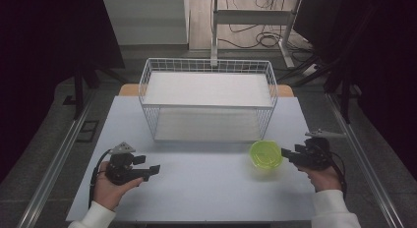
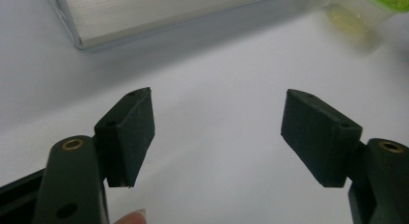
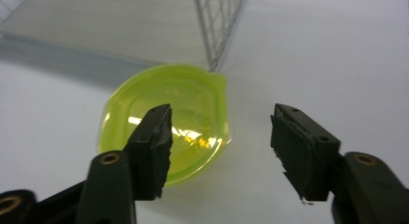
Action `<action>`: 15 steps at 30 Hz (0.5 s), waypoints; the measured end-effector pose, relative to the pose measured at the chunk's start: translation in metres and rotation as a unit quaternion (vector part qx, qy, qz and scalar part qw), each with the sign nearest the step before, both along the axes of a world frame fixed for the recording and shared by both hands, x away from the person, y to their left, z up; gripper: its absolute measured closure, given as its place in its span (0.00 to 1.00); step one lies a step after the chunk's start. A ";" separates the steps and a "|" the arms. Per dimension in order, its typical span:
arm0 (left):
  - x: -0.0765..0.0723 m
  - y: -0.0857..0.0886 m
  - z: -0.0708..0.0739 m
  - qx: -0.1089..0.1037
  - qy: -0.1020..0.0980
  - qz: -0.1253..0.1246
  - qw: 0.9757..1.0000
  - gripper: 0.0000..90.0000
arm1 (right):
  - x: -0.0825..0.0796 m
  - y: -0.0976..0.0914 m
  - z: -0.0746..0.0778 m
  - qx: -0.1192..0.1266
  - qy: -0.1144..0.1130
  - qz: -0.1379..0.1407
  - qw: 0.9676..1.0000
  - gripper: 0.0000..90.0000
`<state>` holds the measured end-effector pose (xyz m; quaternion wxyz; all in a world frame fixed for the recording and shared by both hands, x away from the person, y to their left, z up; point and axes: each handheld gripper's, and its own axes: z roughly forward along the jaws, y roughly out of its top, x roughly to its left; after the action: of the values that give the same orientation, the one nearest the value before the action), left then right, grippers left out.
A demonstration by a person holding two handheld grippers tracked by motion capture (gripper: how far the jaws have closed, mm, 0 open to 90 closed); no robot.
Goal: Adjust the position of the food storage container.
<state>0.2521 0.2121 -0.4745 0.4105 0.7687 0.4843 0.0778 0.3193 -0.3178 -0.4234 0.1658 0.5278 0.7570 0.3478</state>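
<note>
I read the left gripper (image 1: 153, 170) low over the near-left part of the pale table (image 1: 206, 188), jaws spread wide with bare tabletop between them; a fingertip (image 2: 132, 217) shows at the bottom edge of the left gripper view; the right gripper (image 1: 285, 153) sits at the near right, jaws likewise spread and holding nothing; its tips lie just beside the yellow-green translucent bowl (image 1: 265, 155) (one jaw overlaps the bowl in the right gripper view; I cannot tell contact); the bowl stands on the table just in front of the near-right corner of the white wire basket (image 1: 147, 80); the basket sits at the table's far middle
</note>
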 end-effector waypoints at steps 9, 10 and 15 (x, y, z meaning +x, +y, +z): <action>0.001 -0.005 -0.003 0.013 0.003 -0.005 1.000 0.30 | 0.019 -0.006 -0.013 -0.042 0.026 -0.003 0.999 0.81; 0.001 -0.005 -0.003 0.015 0.004 -0.003 1.000 0.30 | 0.021 -0.005 -0.014 -0.046 0.028 -0.003 0.999 0.85; 0.000 -0.005 -0.003 0.015 0.004 0.002 1.000 0.31 | 0.033 0.004 -0.023 -0.084 0.042 0.006 0.996 0.99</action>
<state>0.2525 0.2074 -0.4775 0.3968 0.7740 0.4865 0.0826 0.3526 -0.3143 -0.4462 0.1756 0.5212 0.7932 0.2612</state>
